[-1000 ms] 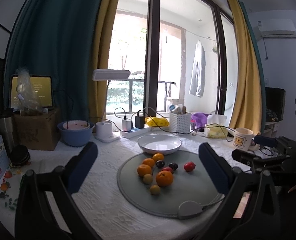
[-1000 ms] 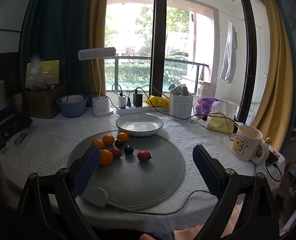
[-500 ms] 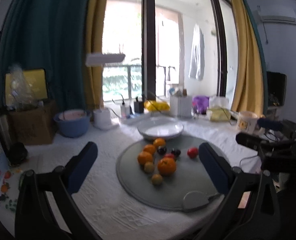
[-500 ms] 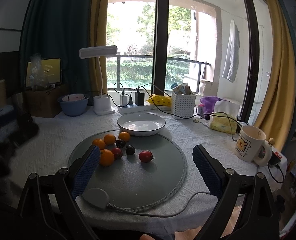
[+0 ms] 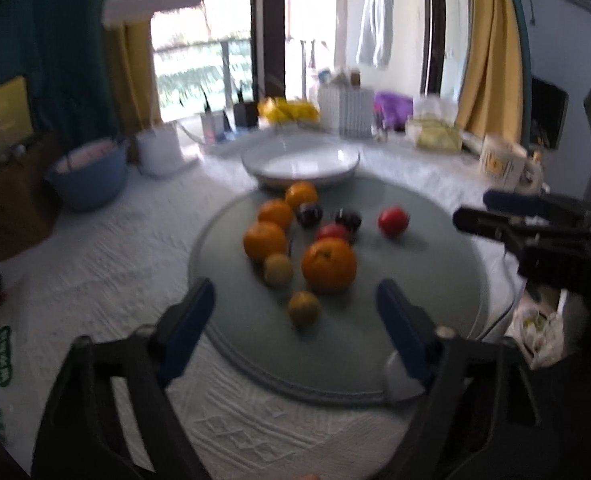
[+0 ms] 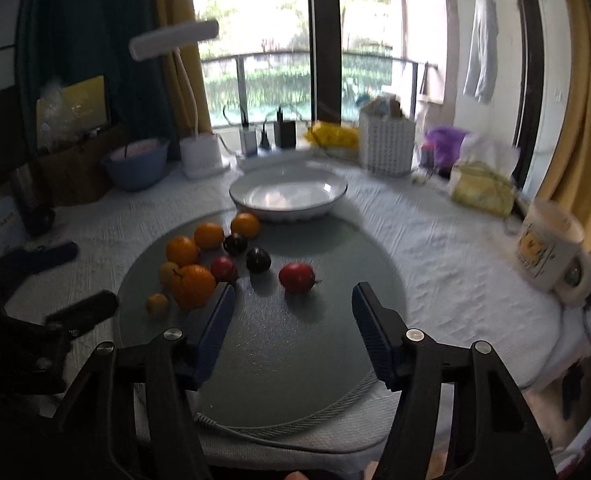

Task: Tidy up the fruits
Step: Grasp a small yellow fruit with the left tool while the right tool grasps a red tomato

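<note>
Fingers of the left gripper (image 5: 295, 300) had just been closing, half-spread around nothing; the small yellow fruit (image 5: 304, 309) lay between them at twelve o'clock. Right gripper (image 6: 293, 304), likewise narrowing and empty, had the red tomato (image 6: 296, 277) just beyond at twelve o'clock on the grey mat (image 6: 295, 360).

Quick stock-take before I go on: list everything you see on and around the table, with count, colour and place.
oranges: four, orange, left part of mat
small fruits: two, yellow-orange, mat's near left
dark fruits: two, near-black, mat centre
red fruits: two, red, mat centre and right
mat: one, grey, round, table front
dish: one, white, empty, behind mat
mug: one, cream, right
bowl: one, blue, left rear
basket: one, white, rear
lamp: one, white, rear
left claw: blue pads, jaws just narrowed, nothing between
right claw: same
</note>
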Motion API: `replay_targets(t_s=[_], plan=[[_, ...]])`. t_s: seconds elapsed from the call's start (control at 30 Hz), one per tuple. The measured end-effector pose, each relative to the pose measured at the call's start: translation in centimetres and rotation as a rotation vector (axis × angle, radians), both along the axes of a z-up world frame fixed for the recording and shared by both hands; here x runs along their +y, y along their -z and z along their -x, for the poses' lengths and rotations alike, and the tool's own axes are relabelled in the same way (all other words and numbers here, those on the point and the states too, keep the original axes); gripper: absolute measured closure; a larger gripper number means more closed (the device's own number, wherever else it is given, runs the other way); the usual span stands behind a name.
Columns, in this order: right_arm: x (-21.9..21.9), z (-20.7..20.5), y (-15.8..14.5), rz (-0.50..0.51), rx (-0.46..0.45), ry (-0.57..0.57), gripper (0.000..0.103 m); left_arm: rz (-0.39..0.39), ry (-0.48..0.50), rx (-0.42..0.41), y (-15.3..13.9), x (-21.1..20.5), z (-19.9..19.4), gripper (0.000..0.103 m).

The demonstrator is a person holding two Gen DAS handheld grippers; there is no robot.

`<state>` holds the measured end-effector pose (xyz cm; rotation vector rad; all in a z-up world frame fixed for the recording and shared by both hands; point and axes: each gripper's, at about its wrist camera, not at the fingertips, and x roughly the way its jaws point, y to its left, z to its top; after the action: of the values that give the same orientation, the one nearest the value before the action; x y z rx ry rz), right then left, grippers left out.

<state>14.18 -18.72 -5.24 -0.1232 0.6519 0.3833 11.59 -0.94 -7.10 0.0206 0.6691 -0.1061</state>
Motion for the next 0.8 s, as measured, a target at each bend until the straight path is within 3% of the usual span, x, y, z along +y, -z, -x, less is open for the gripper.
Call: replay_targets(t_s=[0.03, 0.2, 0.5, 0.63, 0.8], plan=[[0.2, -0.4, 0.3, 0.006, 0.011, 0.005, 0.04, 0.005, 0.012, 0.03, 0.5, 0.2, -0.6, 0.038], [0.9, -2.1, 1.3, 0.022, 0.068, 0.042, 0.042, 0.023, 0.086, 0.141, 2.2, 0.5, -3.1, 0.045], [0.9, -4.1, 2.1, -0.021, 0.146, 0.15, 0.047, 0.047, 0.262, 0.283, 3.5, 0.5, -6.4, 0.078], [1.1, -4.2, 2.9, -0.037, 0.18, 0.186, 0.048, 0.022, 0.338, 0.304, 3.3, 0.3, -7.0, 0.078], [1.8, -5.4, 3.2, -0.038, 0.199, 0.163, 0.049, 0.005, 0.364, 0.322, 3.2, 0.2, -7.1, 0.078]])
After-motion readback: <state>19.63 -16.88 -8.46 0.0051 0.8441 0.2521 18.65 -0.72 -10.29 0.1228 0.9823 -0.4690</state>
